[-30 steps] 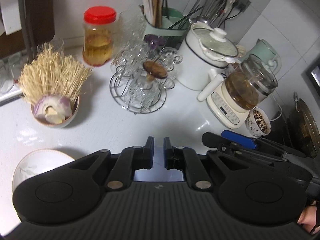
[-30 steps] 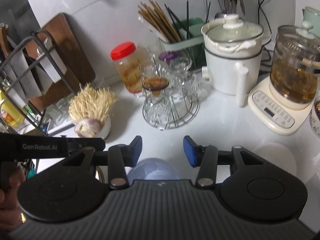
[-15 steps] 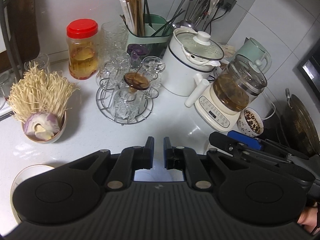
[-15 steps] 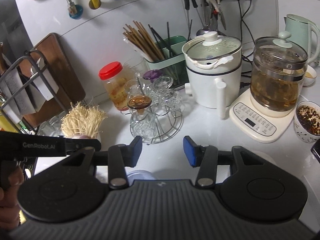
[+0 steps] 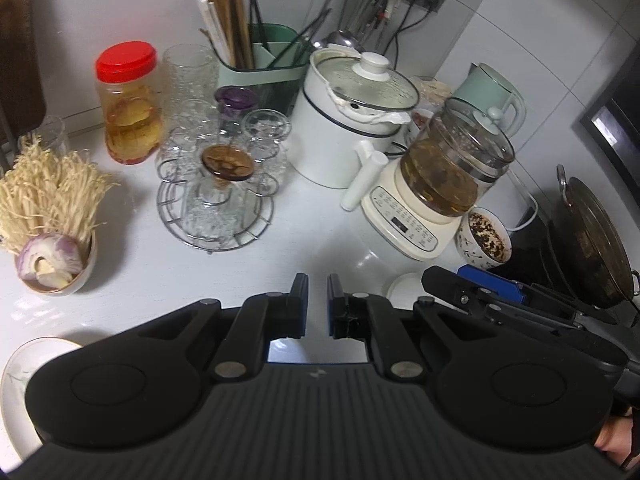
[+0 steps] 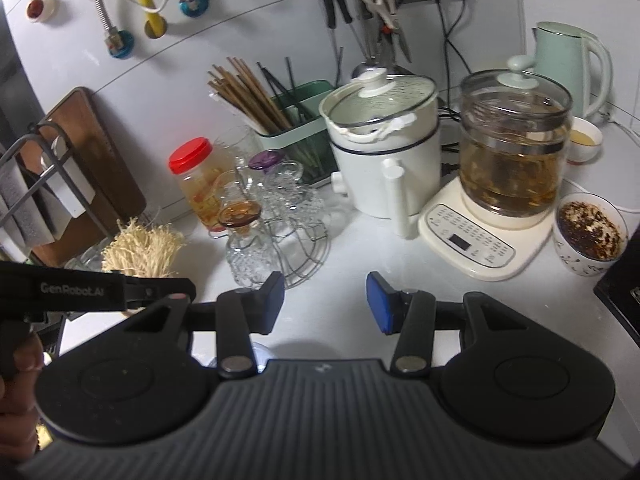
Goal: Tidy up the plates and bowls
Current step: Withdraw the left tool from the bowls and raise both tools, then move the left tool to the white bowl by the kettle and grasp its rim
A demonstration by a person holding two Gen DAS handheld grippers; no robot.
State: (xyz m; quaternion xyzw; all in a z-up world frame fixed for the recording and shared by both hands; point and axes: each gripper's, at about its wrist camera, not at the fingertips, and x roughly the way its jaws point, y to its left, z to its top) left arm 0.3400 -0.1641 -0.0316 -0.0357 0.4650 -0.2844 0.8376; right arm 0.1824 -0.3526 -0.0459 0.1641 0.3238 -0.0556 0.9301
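My left gripper [image 5: 317, 292] has its jaws nearly closed with a narrow gap; a pale blue thing [image 5: 286, 350], mostly hidden under the fingers, sits between their bases. I cannot tell if it is gripped. My right gripper [image 6: 325, 302] is open and empty above the white counter; it also shows in the left wrist view [image 5: 480, 286]. A white plate [image 5: 16, 376] with a leaf print lies at the lower left. A small white lid or dish [image 5: 404, 284] lies on the counter by the right gripper. A bowl [image 5: 60, 276] holds onion and enoki mushrooms.
A wire rack of glasses [image 5: 218, 200], a red-lidded jar [image 5: 128, 104], a utensil holder [image 5: 264, 56], a white pot [image 5: 352, 116], a glass kettle on its base [image 5: 444, 184], a bowl of grains [image 5: 486, 240] and a wok [image 5: 592, 240] crowd the back and right. A dish rack [image 6: 36, 184] stands left.
Both grippers have pulled back and risen, so the counter items look farther off. The pale blue thing shows less in both views. The jaws have kept their widths.
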